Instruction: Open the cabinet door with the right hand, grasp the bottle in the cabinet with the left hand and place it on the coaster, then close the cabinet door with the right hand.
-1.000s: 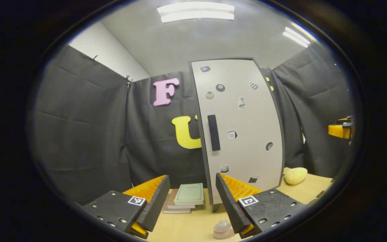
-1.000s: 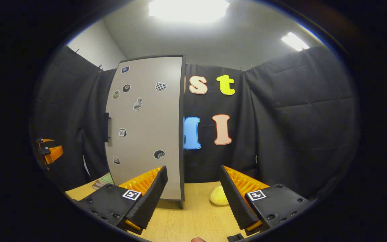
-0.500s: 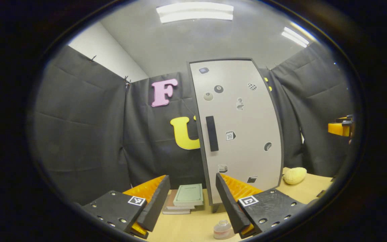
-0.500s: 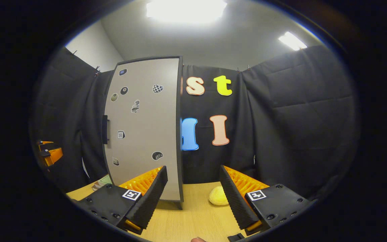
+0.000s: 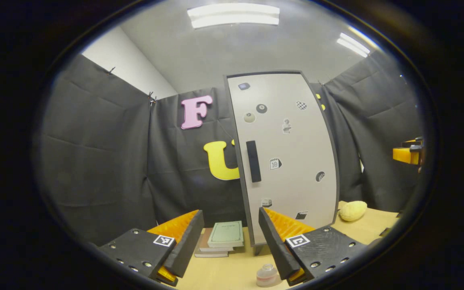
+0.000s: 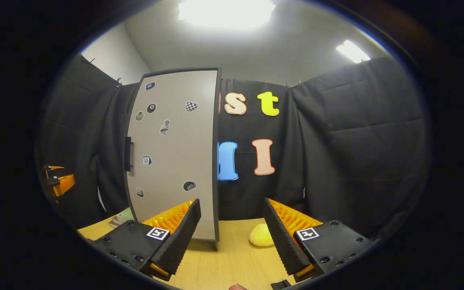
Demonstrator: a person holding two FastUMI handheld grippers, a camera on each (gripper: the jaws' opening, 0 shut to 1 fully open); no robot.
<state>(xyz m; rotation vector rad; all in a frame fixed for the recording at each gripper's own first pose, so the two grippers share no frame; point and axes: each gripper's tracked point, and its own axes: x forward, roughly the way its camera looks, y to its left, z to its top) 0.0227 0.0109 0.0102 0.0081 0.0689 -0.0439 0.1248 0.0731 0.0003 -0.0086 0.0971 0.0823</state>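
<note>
A tall grey cabinet with small stickers stands on the wooden table, its door shut. A black vertical handle sits near the door's left edge. From the right gripper view the same cabinet stands left of centre, with its handle seen edge-on. The shut door hides the inside of the cabinet. My left gripper is open and empty, short of the cabinet. My right gripper is open and empty too, off the cabinet's right corner. A small clear round object lies on the table by my left gripper's right finger.
A stack of books lies left of the cabinet's foot. A yellow lumpy object rests on the table to its right, the same yellow object between my right fingers. The right gripper shows at the far edge.
Both views have drifted very slightly. Both grippers stay open, and the cabinet door stays shut.
</note>
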